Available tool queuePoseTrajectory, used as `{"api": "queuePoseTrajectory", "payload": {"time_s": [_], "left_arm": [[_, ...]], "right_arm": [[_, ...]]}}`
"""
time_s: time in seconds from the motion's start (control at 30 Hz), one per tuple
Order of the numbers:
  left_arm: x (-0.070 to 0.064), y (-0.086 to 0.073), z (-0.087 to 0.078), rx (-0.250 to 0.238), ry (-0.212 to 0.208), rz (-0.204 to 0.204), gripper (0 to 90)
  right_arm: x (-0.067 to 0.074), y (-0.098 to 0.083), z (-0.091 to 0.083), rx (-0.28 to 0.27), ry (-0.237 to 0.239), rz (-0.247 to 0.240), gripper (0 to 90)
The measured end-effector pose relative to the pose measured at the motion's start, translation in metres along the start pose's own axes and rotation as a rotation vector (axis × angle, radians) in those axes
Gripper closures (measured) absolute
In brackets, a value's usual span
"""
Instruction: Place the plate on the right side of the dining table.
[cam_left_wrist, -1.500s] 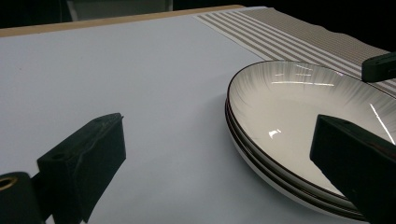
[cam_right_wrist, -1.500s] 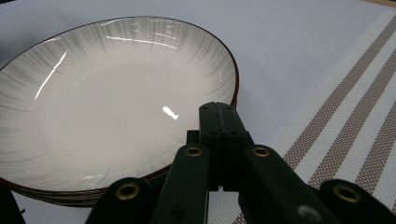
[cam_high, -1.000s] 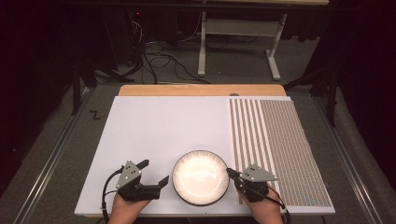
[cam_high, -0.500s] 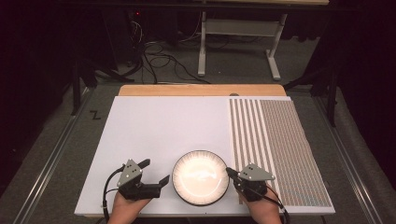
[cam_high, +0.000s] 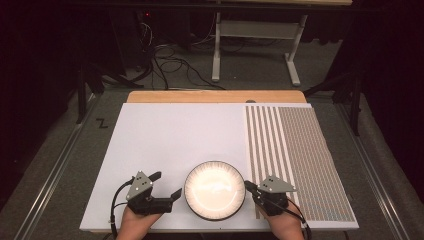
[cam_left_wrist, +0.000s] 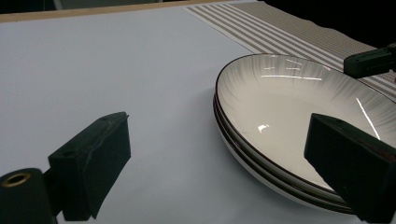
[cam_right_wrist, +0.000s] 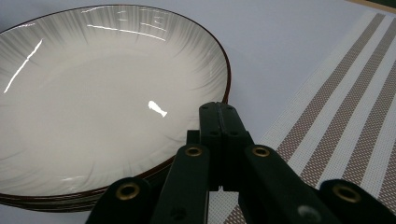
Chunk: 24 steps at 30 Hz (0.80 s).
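Fingers, left gripper (cam_high: 166, 186): spread wide, nothing held between them; one pad (cam_left_wrist: 93, 163) is seen over bare white table, the other over the near edge of the plates.

Fingers, right gripper (cam_high: 249, 187): pressed together, nothing between them; in the right gripper view the closed tips (cam_right_wrist: 219, 116) are seen at the right rim of the plates, whether touching it cannot be told.

Plates (cam_high: 215, 190): a stack of shallow, dark-rimmed white plates, lying near the front edge of the white table (cam_high: 170, 135); at least two rims are counted in the left gripper view (cam_left_wrist: 261, 154).

Placemat (cam_high: 300, 160): striped, laid flat just right of the plates, apart from them.

Change over the last second: the right gripper has been drawn slightly closer to the plates' right rim; the left gripper has been kept just left of the plates; the plates have not been moved.

Meaning for the work: an approach from both sides is judged to be under way, with no grip taken yet. The right fingers would need to be opened before a rim could be pinched.
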<state>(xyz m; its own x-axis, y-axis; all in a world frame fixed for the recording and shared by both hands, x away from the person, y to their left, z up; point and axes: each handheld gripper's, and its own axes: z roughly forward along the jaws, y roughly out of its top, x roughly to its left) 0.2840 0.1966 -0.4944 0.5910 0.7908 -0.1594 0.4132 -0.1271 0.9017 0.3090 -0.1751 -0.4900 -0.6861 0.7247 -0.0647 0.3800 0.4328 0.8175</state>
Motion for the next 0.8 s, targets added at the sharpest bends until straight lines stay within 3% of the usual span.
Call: {"api": "queuePoseTrajectory", "payload": {"time_s": [0.27, 0.8], "left_arm": [[-0.0019, 0.0005, -0.0011, -0.005, -0.001, 0.009, 7.9], [-0.0028, -0.0012, 0.0029, 0.012, -0.029, -0.013, 9.1]], "right_arm": [[0.0036, 0.0003, -0.0002, 0.001, -0.007, -0.008, 90.0], [0.0050, 0.0008, 0.0020, 0.002, 0.006, -0.013, 90.0]]}}
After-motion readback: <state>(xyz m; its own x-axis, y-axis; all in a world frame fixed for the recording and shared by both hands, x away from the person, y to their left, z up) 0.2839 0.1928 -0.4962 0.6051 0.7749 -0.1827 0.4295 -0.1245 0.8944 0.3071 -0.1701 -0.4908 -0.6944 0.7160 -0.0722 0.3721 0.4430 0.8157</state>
